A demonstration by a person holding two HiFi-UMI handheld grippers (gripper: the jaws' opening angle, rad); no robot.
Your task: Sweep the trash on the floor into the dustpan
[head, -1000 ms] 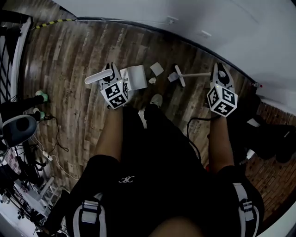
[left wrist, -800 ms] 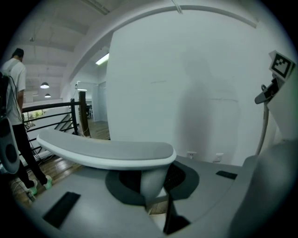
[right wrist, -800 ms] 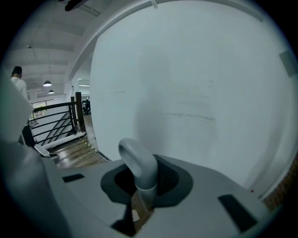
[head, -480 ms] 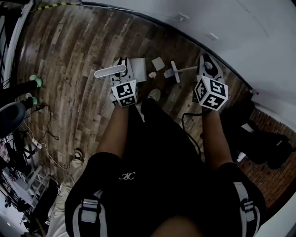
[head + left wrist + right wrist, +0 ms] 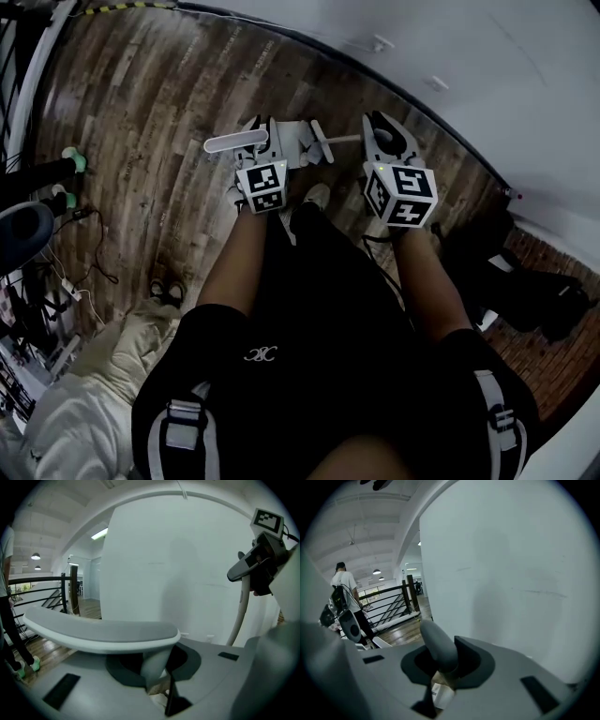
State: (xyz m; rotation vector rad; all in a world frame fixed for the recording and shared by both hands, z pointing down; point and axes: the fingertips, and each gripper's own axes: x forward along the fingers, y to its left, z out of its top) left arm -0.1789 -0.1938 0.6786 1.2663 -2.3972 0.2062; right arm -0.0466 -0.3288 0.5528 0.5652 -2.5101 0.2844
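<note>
In the head view my left gripper (image 5: 255, 136) is shut on the handle (image 5: 228, 142) of a white dustpan (image 5: 285, 139) that rests on the wooden floor. My right gripper (image 5: 381, 129) is shut on the white broom (image 5: 343, 141), and its brush head (image 5: 319, 148) sits right at the dustpan's mouth. A small pale scrap of trash (image 5: 304, 161) lies beside the brush. The left gripper view shows the dustpan handle (image 5: 103, 632) clamped in my left gripper (image 5: 155, 681). The right gripper view has the grey broom grip (image 5: 438, 644) in my right gripper (image 5: 440, 674).
A white wall (image 5: 487, 56) runs close behind the dustpan. The person's shoe (image 5: 316, 200) stands just short of it. Cables (image 5: 89, 272), a railing (image 5: 28, 103) and pale bedding (image 5: 84, 403) lie to the left. A dark bag (image 5: 534, 291) sits at the right. Another person (image 5: 344, 590) stands far off.
My right gripper has drawn the broom left until its brush head meets the dustpan's mouth. The loose scraps between them have been pushed towards the dustpan. The left gripper stayed on the dustpan handle.
</note>
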